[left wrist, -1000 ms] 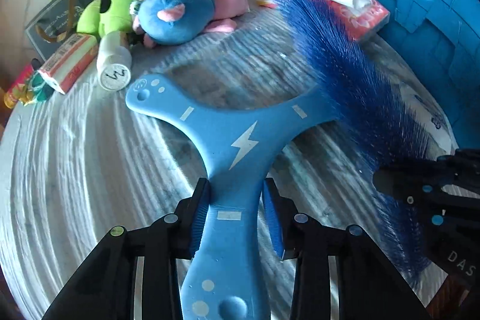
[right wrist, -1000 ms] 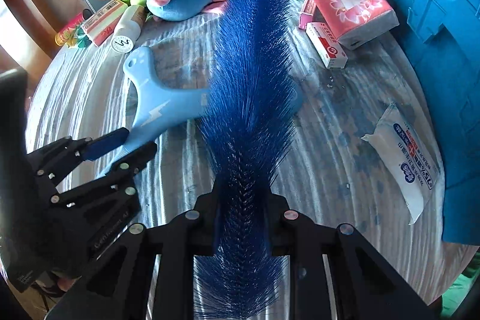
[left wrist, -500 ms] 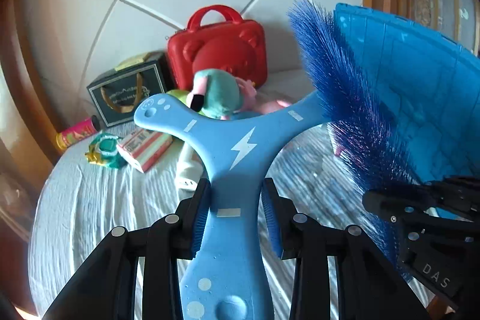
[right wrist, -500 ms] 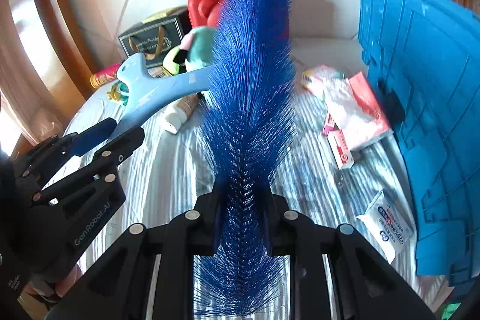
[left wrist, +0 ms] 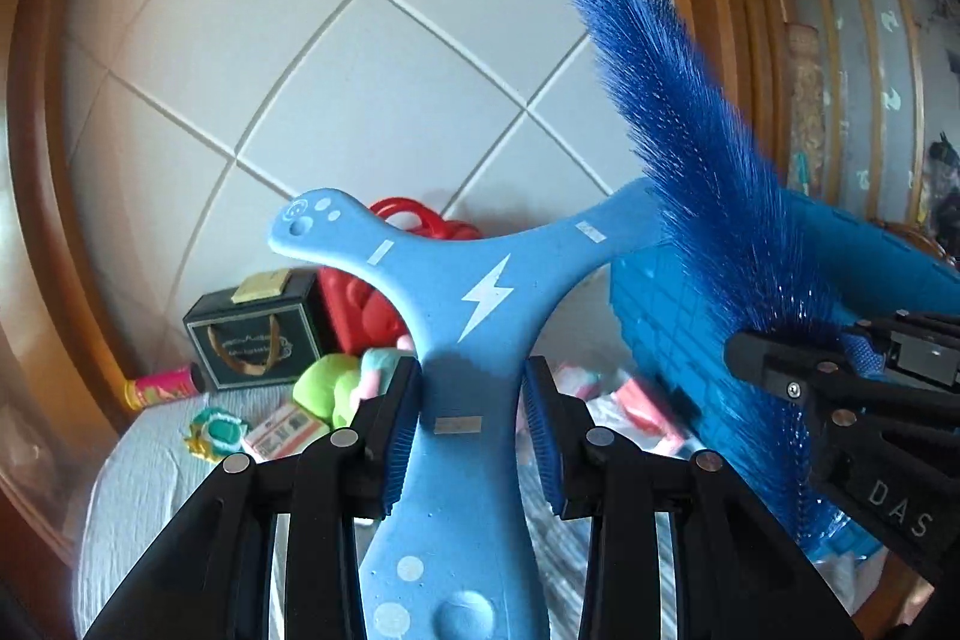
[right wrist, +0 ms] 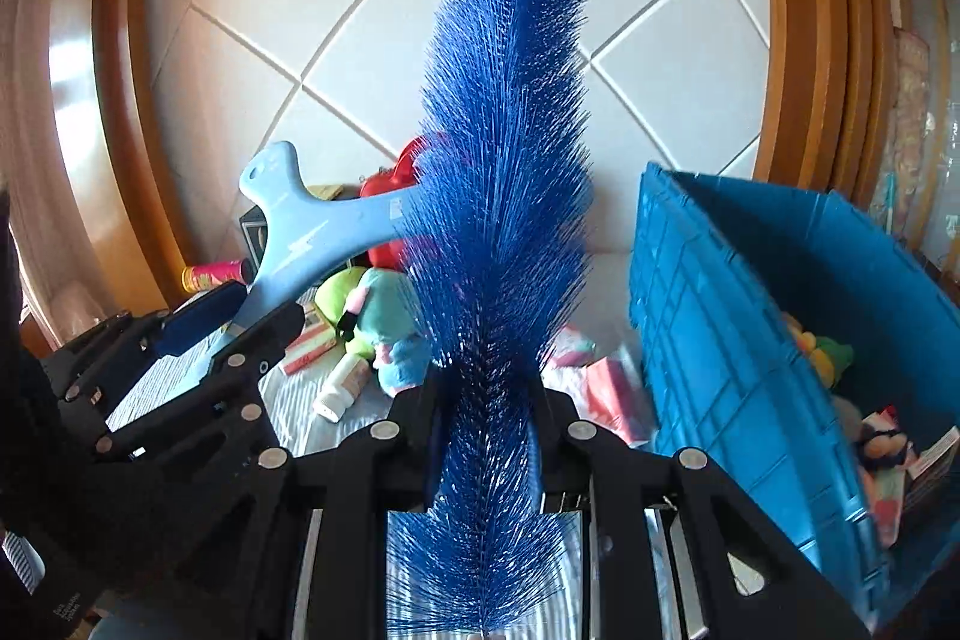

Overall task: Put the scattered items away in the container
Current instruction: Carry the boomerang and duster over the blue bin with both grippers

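Observation:
My left gripper (left wrist: 471, 403) is shut on a light blue three-armed boomerang (left wrist: 474, 292) with a white lightning bolt, held up in the air; the boomerang (right wrist: 312, 244) and left gripper (right wrist: 234, 307) also show in the right wrist view at the left. My right gripper (right wrist: 486, 400) is shut on a dark blue bristle brush (right wrist: 504, 160) that stands up between its fingers; the brush (left wrist: 690, 148) rises at the right of the left wrist view, above the right gripper (left wrist: 840, 358). The blue crate (right wrist: 720, 340) stands to the right, with plush toys and packets inside.
On the striped bed below lie plush toys (right wrist: 372, 316), a white bottle (right wrist: 345, 388), a small red-and-white box (left wrist: 282, 424), pink tissue packs (right wrist: 606, 382) and a pink can (left wrist: 162, 385). A red bear case (left wrist: 366, 304) and black gift bag (left wrist: 252, 328) stand against the white padded headboard.
Both grippers rose from just above the bed with the boomerang and the brush still held, and tipped up toward the headboard. The crate's open top has come into the right wrist view.

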Demonstrator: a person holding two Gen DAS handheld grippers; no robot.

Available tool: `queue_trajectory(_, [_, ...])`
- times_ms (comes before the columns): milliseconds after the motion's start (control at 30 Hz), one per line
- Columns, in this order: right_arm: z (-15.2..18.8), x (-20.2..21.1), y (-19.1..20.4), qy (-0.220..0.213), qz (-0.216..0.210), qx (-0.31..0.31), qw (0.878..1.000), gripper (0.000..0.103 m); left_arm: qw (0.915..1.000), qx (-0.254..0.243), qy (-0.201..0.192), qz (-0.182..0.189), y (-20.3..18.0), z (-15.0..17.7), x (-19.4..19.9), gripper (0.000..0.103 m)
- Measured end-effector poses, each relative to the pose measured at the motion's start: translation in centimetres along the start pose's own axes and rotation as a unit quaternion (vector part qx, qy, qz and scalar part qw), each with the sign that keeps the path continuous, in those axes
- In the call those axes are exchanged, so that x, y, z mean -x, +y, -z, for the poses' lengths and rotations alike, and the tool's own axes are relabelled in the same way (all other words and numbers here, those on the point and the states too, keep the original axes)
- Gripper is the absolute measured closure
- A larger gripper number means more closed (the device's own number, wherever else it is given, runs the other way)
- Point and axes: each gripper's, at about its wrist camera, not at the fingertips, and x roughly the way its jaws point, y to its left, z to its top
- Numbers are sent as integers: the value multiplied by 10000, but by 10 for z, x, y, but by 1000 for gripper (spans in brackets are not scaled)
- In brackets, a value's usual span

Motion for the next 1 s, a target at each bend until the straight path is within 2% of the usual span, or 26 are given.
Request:
queue_trajectory(200, [-49,51,-85,-660,88,94,9977,83,9988,51,-480,20,-82,-61,18,69])
queue_trajectory(333, [-79,83,-156,-1019,134,313,9942,83,9975,145,-680,-85,-157,-98,23,69])
queue_trajectory(400, [-89,93,-192,-1025,162,427,9937,83,9976,163,-651,-174,-199,-112,24,69])
queue_trajectory(500, [-103,96,-246,-790,212,592,9949,83,9985,200,-462,-203,-259,-128,16,69])
queue_trajectory(667, [-88,76,-320,-115,250,593,9979,83,9996,191,203,1,-342,-130,-15,69])
queue_trajectory(867, [-60,30,-372,760,151,488,9958,83,9935,130,1122,119,-400,-107,-55,69])
queue_trajectory(1000, [-41,5,-387,1140,187,493,9921,83,9905,53,1344,284,-426,-96,-79,68])
